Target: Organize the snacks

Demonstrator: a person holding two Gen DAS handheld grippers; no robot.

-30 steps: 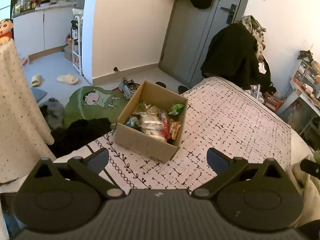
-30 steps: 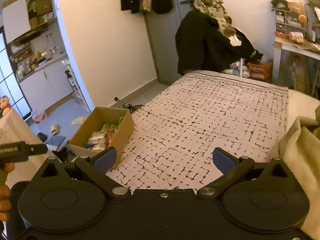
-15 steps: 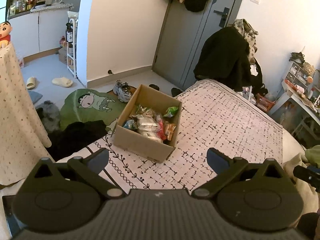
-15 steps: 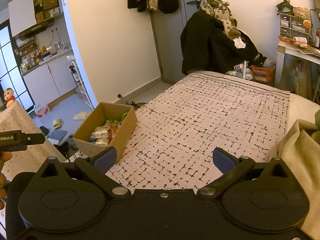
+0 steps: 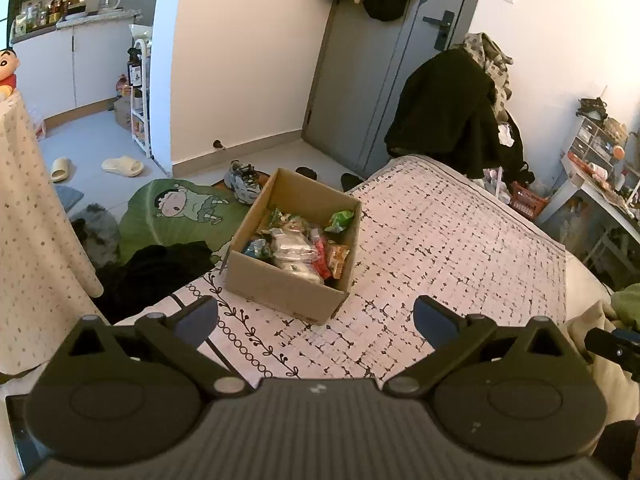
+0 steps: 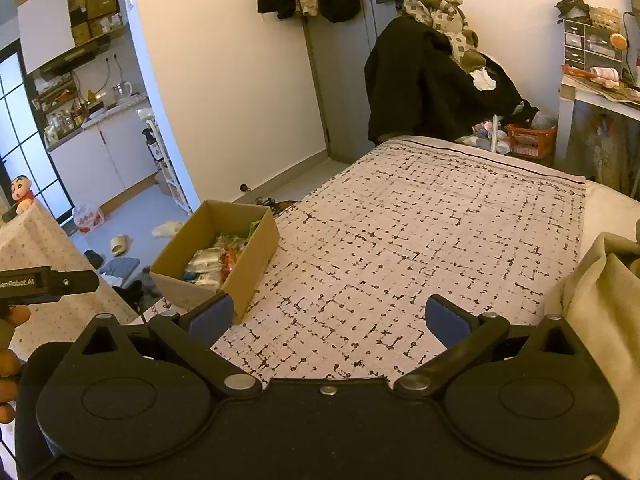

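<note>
Open brown cardboard box filled with mixed snack packets sits at the near-left corner of the patterned white bedspread; left gripper hovers near the box, fingers apart, empty; right gripper beside the box, fingers apart, empty.

My left gripper held wide apart above the bedspread, nothing between its fingers, cardboard box ahead of me near the bed edge, snacks piled inside, my right gripper's tip at far right
</note>
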